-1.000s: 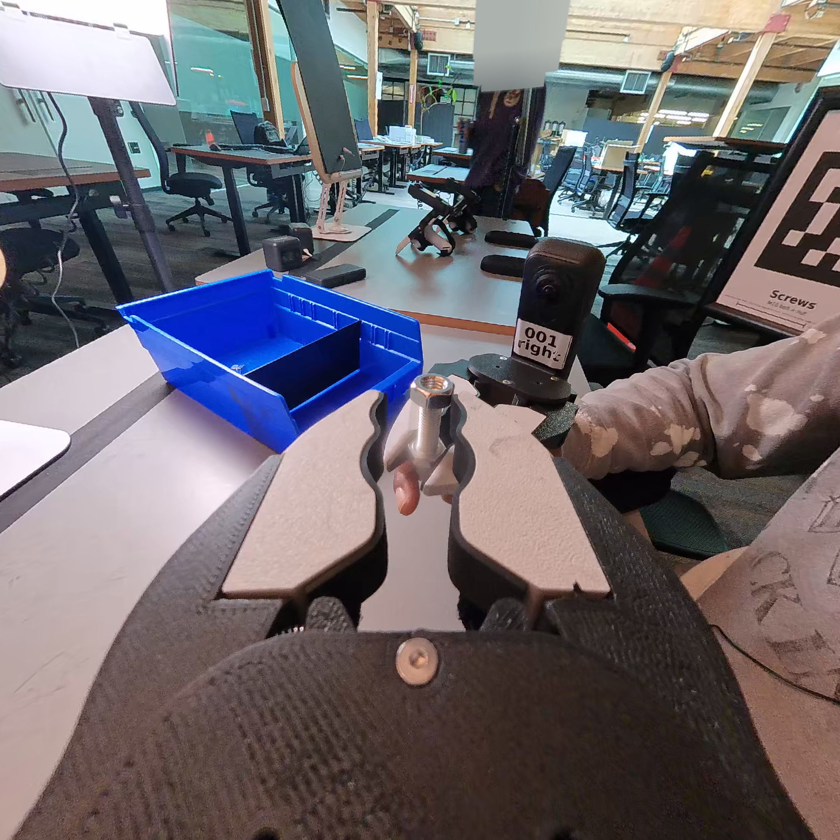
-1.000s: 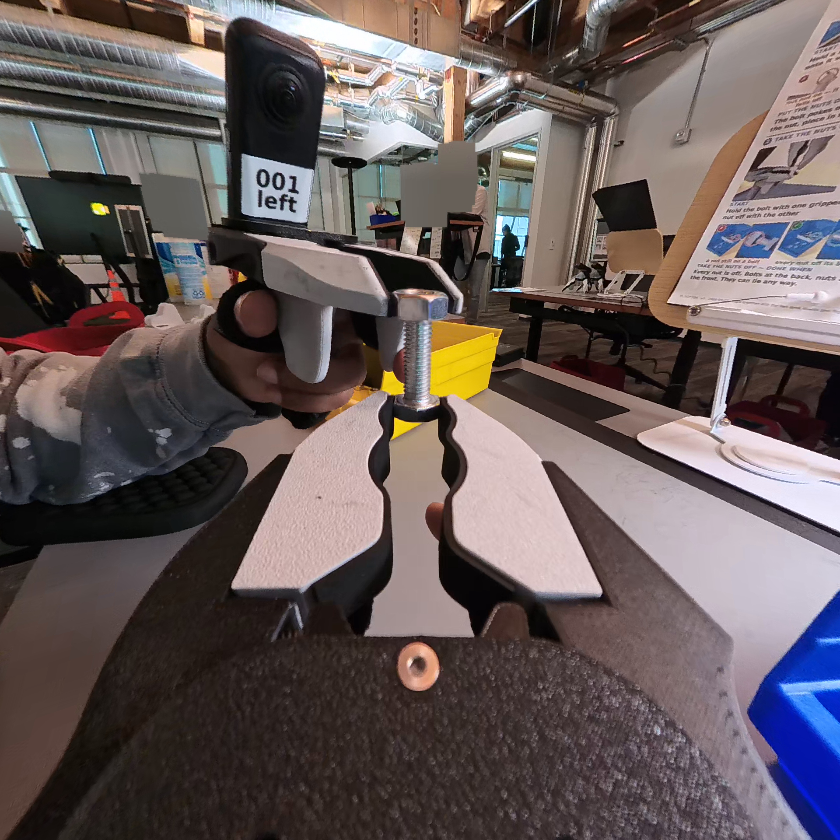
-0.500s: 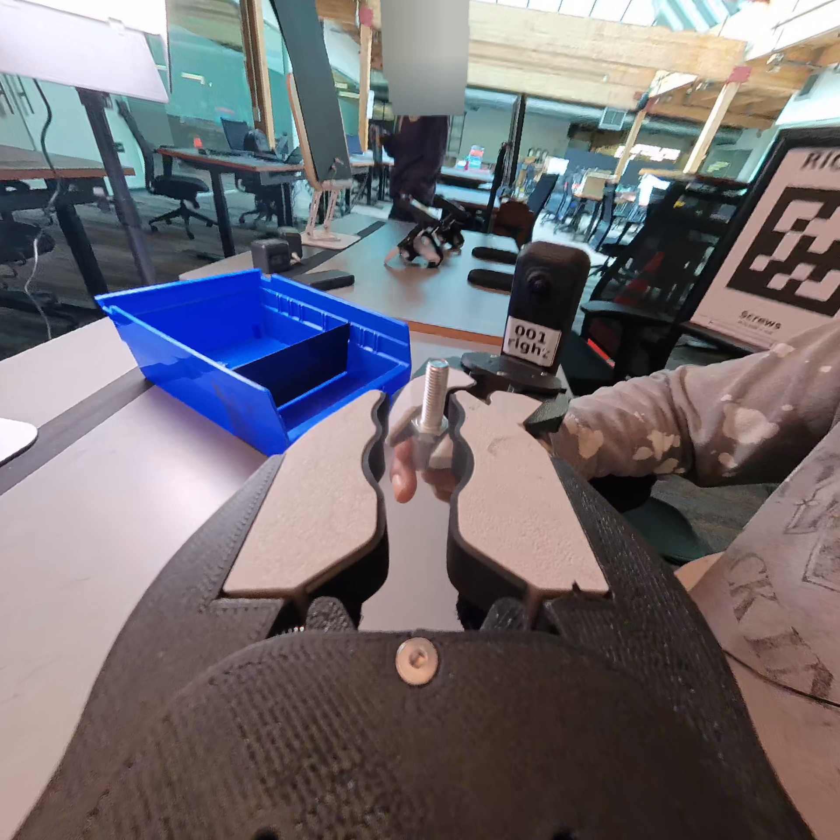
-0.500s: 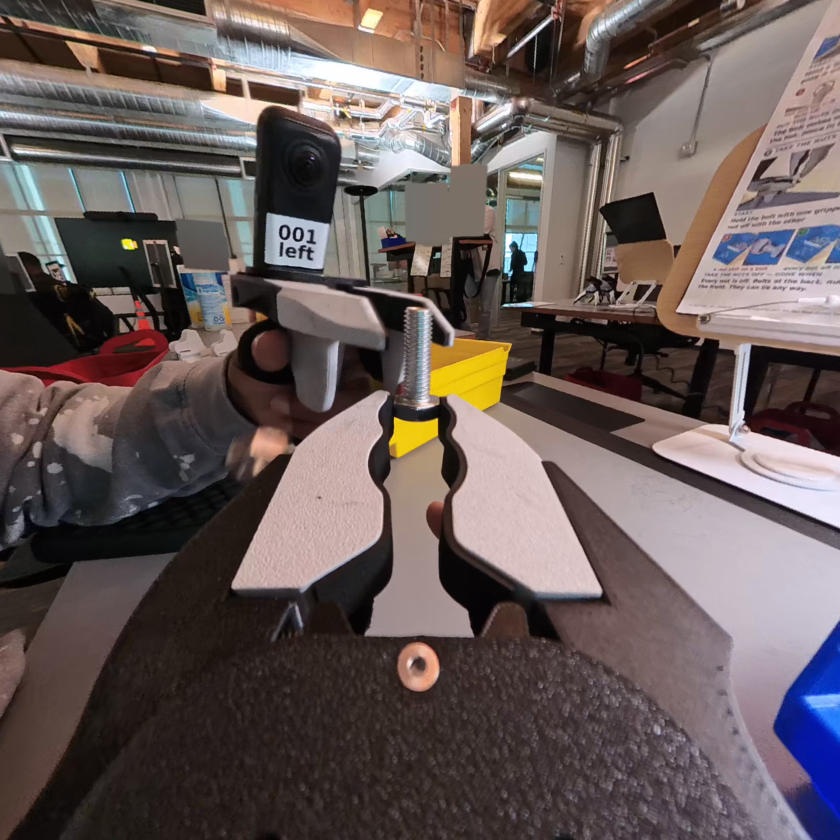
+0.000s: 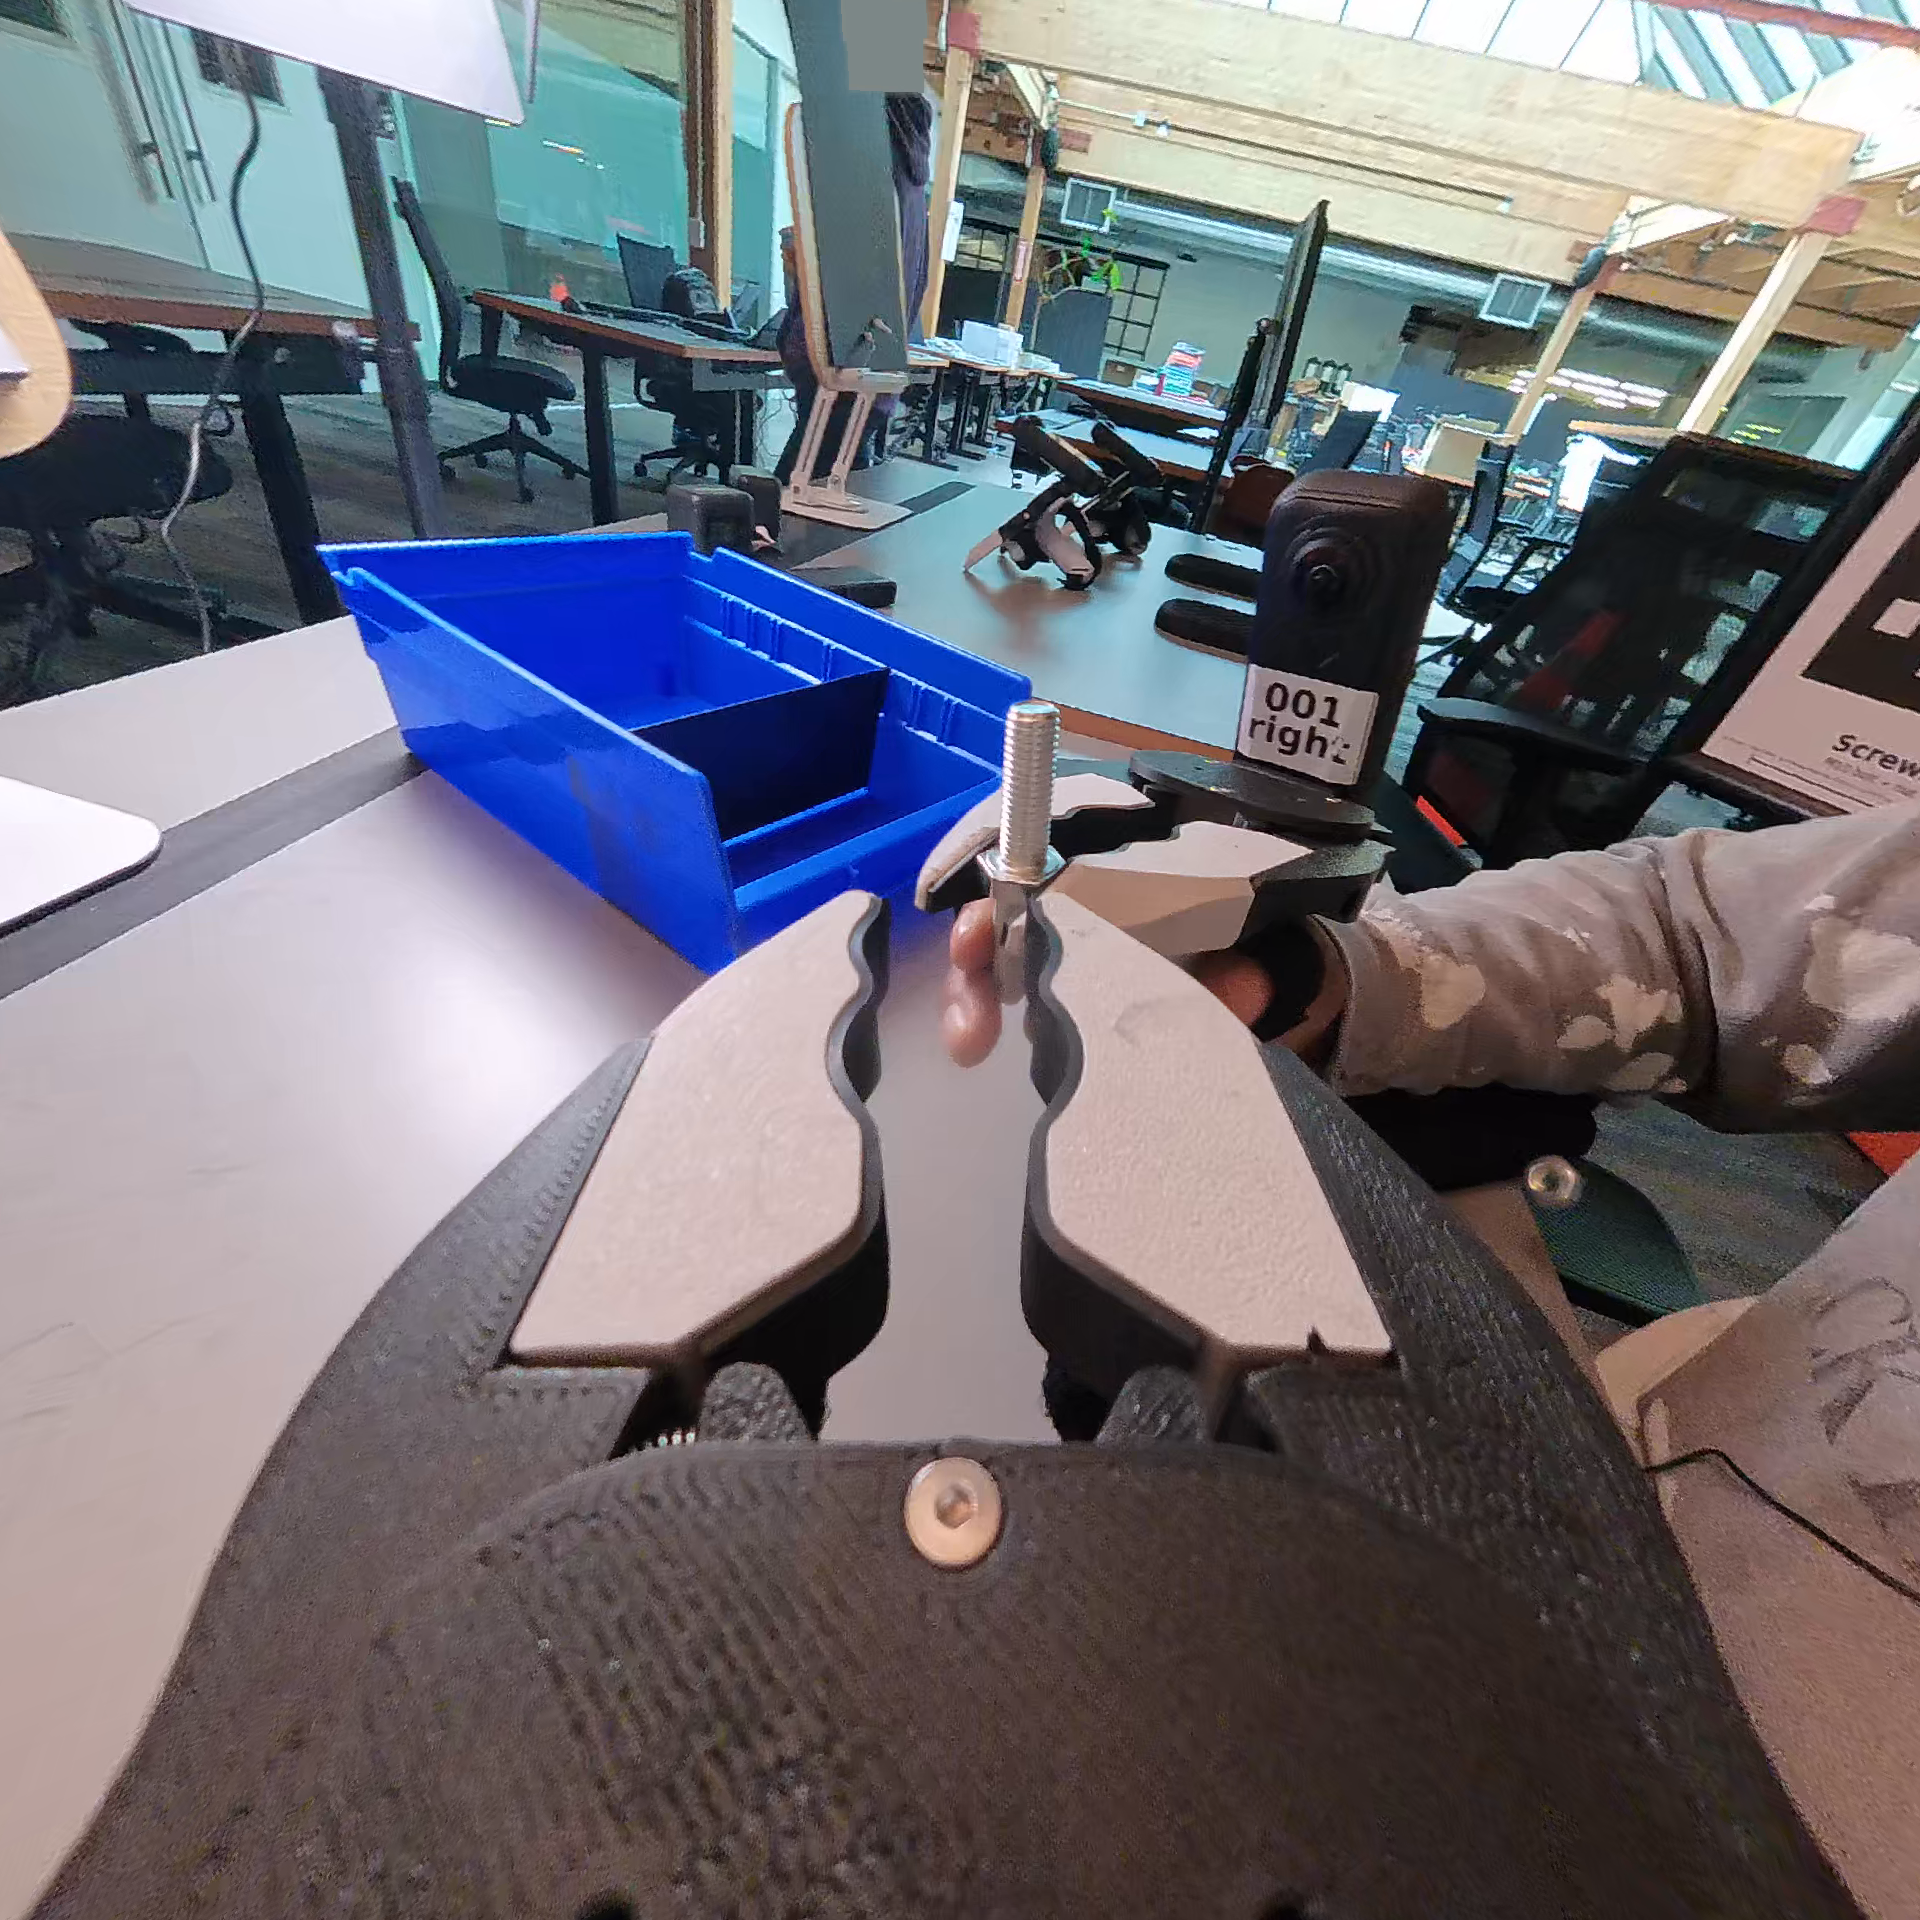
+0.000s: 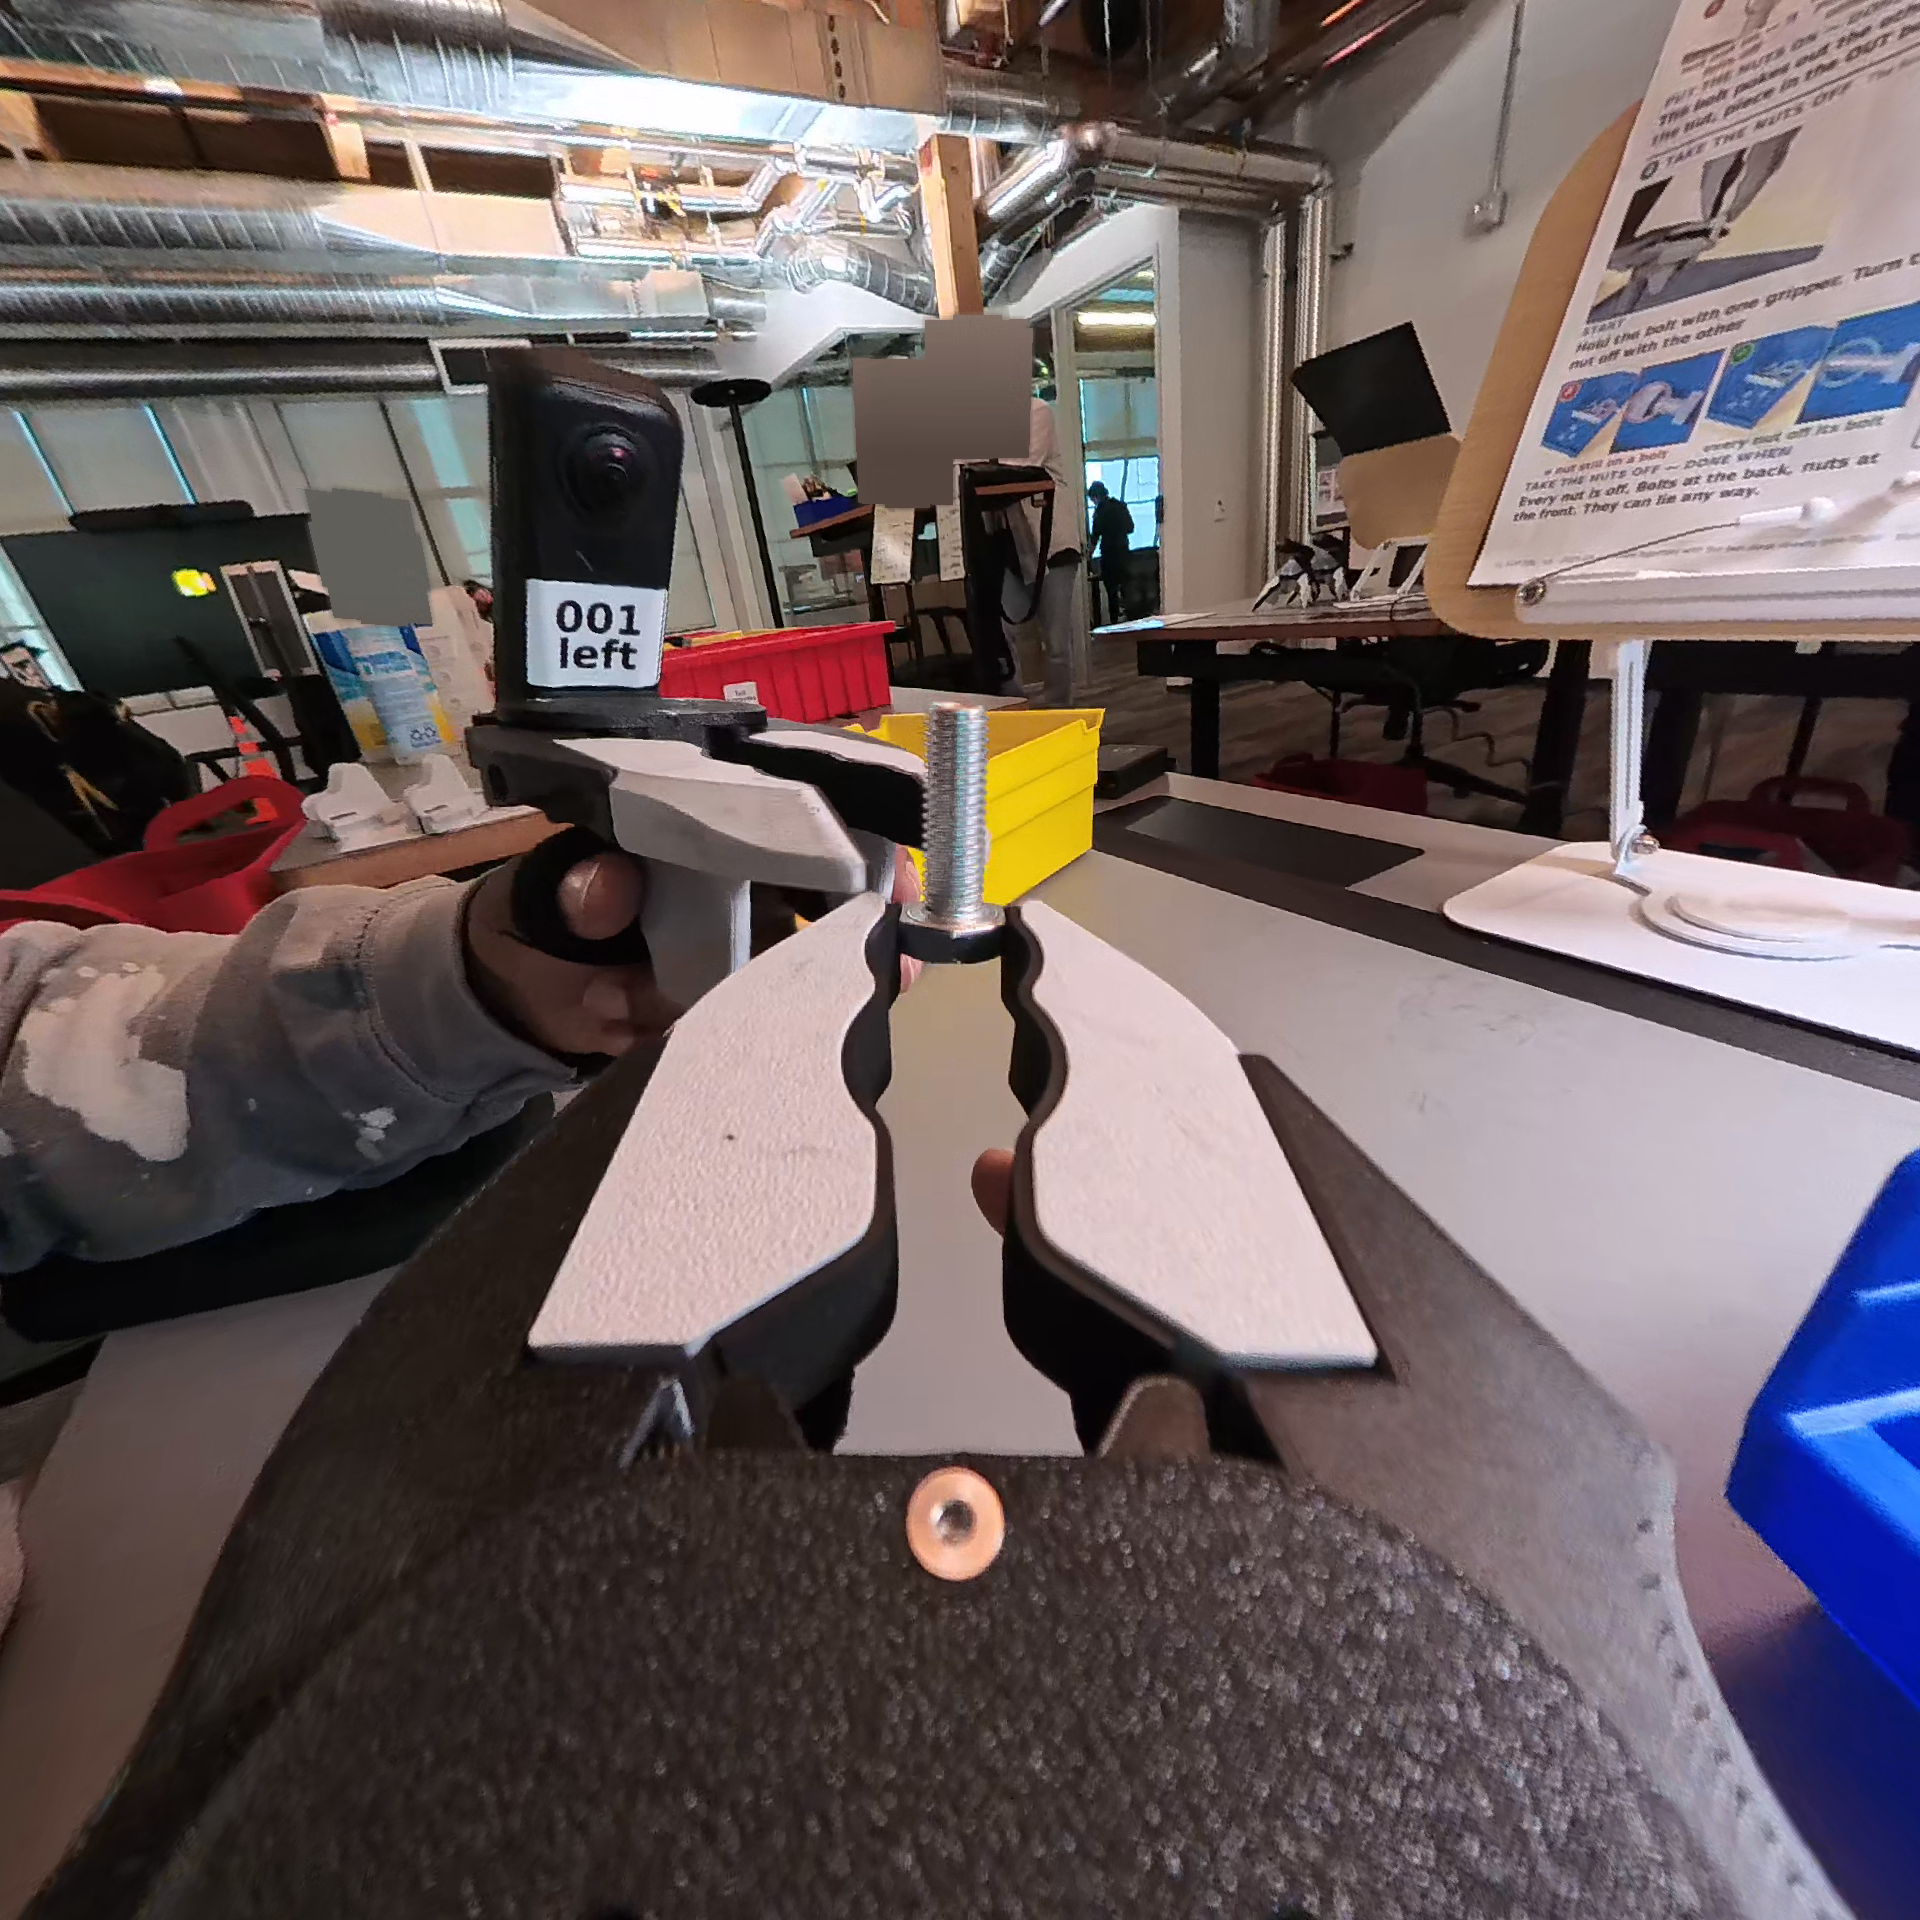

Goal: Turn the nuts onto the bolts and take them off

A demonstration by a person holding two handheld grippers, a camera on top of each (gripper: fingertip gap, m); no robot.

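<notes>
Zinc-bright and ridged with thread, the bolt [image 6: 957, 810] stands upright, its hexagonal head pinched between the wavy black tips of my right claw [image 6: 951, 935]. My left claw [image 5: 951, 966] is parted and empty in its own view; whether a nut sits in it I cannot tell. Just beyond its tips lies the smooth grey surface [image 5: 260, 1039], and ahead to the left the glossy blue bin [image 5: 582, 717], well apart.

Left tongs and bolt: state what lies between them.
Left wrist view: no object. The open left tongs stand just short of the upright bolt, gripped in the right tongs; only a fingertip shows in the gap.
</notes>
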